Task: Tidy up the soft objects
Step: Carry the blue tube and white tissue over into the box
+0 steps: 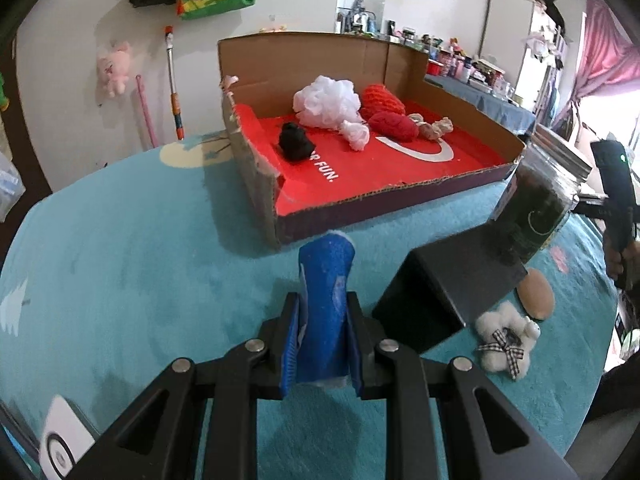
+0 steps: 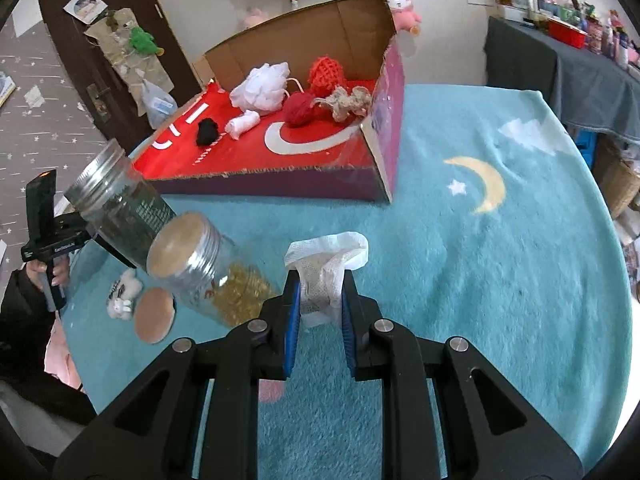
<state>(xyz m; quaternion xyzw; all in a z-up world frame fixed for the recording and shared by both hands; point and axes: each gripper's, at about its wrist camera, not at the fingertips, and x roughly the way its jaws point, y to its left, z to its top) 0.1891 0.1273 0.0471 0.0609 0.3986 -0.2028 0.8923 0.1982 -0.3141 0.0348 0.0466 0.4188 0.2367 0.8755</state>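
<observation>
My left gripper [image 1: 322, 312] is shut on a blue sponge cloth [image 1: 326, 280], held above the teal blanket just in front of the cardboard box [image 1: 260, 184]. My right gripper [image 2: 319, 292] is shut on a white mesh cloth [image 2: 326, 264], in front of the same box [image 2: 384, 136]. Inside the box lie a white puff [image 1: 326, 100], red yarn balls [image 1: 390, 124], a black soft lump [image 1: 296, 144], a white roll [image 1: 356, 132] and a beige knit piece [image 1: 436, 126]. A white plush with a checked bow [image 1: 506, 336] lies on the blanket at the right.
A black box [image 1: 440, 288] and a glass jar of dark contents [image 1: 536, 208] stand right of my left gripper. A round beige pad [image 1: 536, 290] lies by them. A jar with yellow contents [image 2: 208, 272] lies left of my right gripper. The right gripper's handle [image 1: 616, 200] shows at far right.
</observation>
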